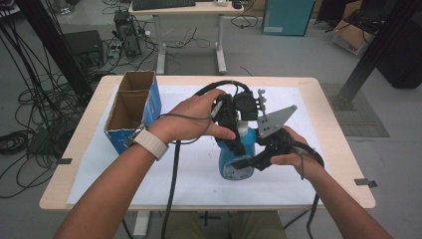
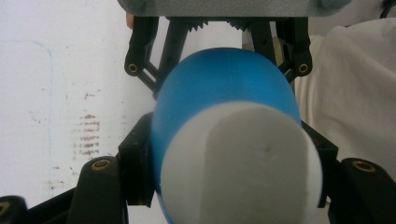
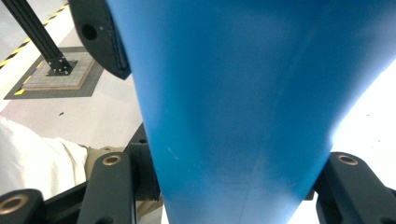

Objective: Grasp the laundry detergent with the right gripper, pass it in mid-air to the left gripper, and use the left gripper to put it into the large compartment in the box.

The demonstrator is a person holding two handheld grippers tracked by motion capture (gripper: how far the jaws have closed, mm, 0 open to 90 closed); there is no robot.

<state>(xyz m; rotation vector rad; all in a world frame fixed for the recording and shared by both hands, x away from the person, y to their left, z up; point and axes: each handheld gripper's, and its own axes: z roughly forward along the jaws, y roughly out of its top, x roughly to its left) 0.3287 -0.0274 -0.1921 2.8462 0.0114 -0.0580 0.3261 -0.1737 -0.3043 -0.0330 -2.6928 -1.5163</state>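
A blue bottle (image 1: 233, 162) with a white cap stands upright at the middle of the table. My left gripper (image 1: 241, 133) comes down from above and is shut on the bottle's top. In the left gripper view the white cap (image 2: 240, 163) and blue shoulder (image 2: 224, 84) sit between its pads (image 2: 135, 172). My right gripper (image 1: 245, 162) comes in from the right, shut on the bottle's lower body. The blue wall (image 3: 243, 116) is pinched between the right gripper's fingers (image 3: 112, 186), and a black finger of the left gripper (image 3: 100, 42) shows at upper left.
A blue cardboard box (image 1: 132, 107) with two open, empty-looking compartments stands at the table's left. A white sheet (image 1: 149, 169) covers most of the wooden table (image 1: 328, 139). Cables trail from both grippers toward the front edge.
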